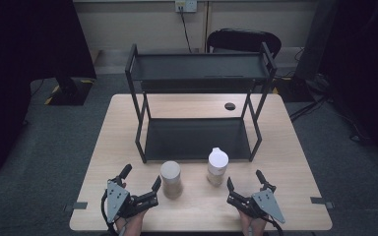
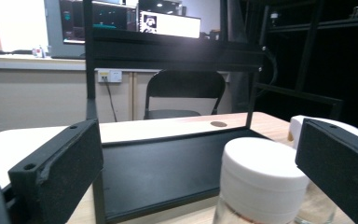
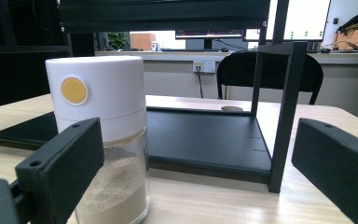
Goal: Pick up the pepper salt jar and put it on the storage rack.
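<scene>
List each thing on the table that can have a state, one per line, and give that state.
Left jar: upright, lid on, part filled.
Right jar: upright, lid on, part filled with powder.
Rack: upright, shelves bare.
Left tongs: open, holding nothing.
Right tongs: open, holding nothing.

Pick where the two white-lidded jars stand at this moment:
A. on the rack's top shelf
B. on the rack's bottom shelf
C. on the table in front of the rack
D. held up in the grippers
C: both jars stand on the wooden table, just in front of the black rack, with the open left gripper and right gripper behind them.
</scene>
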{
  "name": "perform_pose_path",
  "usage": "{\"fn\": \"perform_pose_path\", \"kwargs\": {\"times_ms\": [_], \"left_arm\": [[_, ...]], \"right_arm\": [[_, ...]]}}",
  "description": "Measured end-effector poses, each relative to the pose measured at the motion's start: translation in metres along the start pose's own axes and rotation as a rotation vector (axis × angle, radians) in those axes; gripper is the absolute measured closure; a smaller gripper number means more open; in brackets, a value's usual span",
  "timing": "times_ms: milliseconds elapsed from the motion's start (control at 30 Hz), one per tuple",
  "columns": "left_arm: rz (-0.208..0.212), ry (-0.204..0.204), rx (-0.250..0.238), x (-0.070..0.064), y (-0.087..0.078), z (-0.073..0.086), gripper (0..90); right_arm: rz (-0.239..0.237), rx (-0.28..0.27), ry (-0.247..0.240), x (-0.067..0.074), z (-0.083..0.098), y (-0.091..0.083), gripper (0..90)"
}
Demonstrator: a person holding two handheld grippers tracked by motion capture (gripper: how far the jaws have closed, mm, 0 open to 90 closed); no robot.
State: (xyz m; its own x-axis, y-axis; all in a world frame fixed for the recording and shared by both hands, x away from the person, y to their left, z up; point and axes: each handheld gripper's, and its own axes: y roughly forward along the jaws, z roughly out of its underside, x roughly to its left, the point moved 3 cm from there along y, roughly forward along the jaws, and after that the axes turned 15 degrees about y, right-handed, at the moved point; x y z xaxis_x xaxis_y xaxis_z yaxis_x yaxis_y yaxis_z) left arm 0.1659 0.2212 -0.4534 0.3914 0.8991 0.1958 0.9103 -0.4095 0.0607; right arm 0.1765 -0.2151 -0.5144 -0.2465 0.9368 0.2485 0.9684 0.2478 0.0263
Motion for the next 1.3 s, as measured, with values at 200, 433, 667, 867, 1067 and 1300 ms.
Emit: {"fn": "perform_pose_path", "kwargs": {"times_ms": [200,433,667,867,1067,1300], "left_arm": [[0.026,0.012,-0.035,0.001,0.002,-0.002,0.0],[0.059,0.022,-0.049,0.001,0.007,-0.007,0.0],[0.076,0.026,-0.086,0.0,0.011,-0.016,0.0],[0.101,0.037,-0.088,-0.006,0.017,-0.016,0.0],[0.123,0.037,-0.073,-0.01,0.024,-0.013,0.0],[0.137,0.027,-0.064,-0.015,0.03,-0.003,0.3]], "right_arm": [[0.0,-0.001,0.0,0.0,0.0,0.0,1.3],[0.001,0.0,0.0,0.0,0.0,0.0,1.3],[0.001,0.0,-0.001,0.0,0.0,0.0,1.3],[0.003,-0.001,-0.001,0.0,0.0,0.0,1.3],[0.003,-0.001,-0.001,0.0,0.0,0.0,1.3],[0.004,-0.001,-0.001,0.001,0.0,0.0,1.3]]}}
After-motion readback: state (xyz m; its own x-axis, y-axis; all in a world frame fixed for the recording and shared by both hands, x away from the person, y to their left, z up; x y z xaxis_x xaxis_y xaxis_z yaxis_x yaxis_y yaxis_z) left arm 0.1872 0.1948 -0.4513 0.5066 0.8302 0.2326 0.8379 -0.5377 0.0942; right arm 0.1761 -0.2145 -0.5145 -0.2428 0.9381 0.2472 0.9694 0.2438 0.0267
